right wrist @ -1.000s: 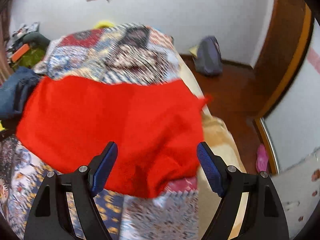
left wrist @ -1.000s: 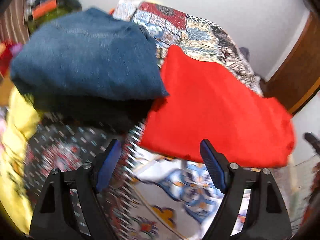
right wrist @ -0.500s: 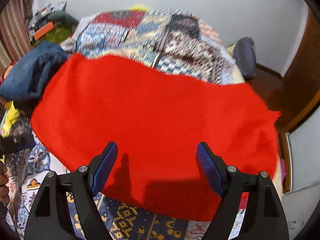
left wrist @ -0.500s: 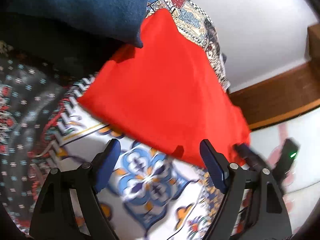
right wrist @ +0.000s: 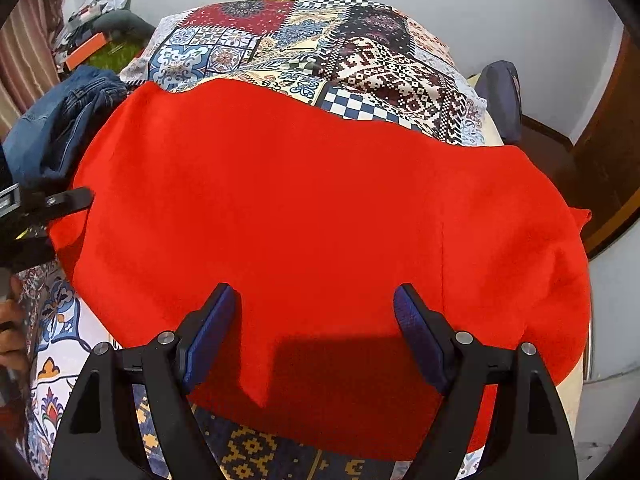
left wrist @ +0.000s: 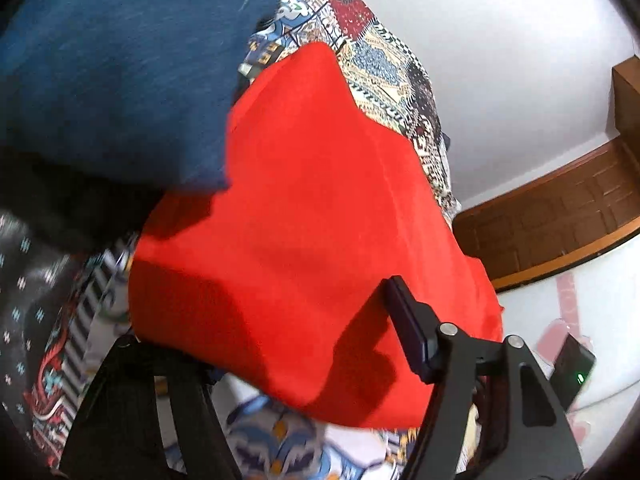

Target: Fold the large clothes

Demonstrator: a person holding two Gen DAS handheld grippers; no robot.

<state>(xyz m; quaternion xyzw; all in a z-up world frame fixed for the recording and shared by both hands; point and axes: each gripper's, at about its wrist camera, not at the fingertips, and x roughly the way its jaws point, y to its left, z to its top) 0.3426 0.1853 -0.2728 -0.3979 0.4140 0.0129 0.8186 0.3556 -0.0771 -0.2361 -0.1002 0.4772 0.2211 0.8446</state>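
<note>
A large red garment [right wrist: 312, 216] lies spread flat across a patchwork bedspread [right wrist: 360, 56]; it also shows in the left wrist view [left wrist: 304, 216]. My right gripper [right wrist: 316, 320] is open, low over the garment's near edge, fingers astride the cloth. My left gripper [left wrist: 280, 340] is open at the garment's left end; its left finger is hidden under the red cloth edge, its right finger lies above it. The left gripper also shows in the right wrist view [right wrist: 60, 200].
A folded blue denim piece [left wrist: 112, 68] on a dark garment sits just left of the red one, also seen in the right wrist view [right wrist: 60, 120]. A grey bag [right wrist: 500, 100] stands on the floor at right. A wooden door [left wrist: 560, 216] is beyond the bed.
Both grippers have moved down and closer to the red garment. The left gripper has slid to its left edge, with cloth now over one finger. Both stayed open.
</note>
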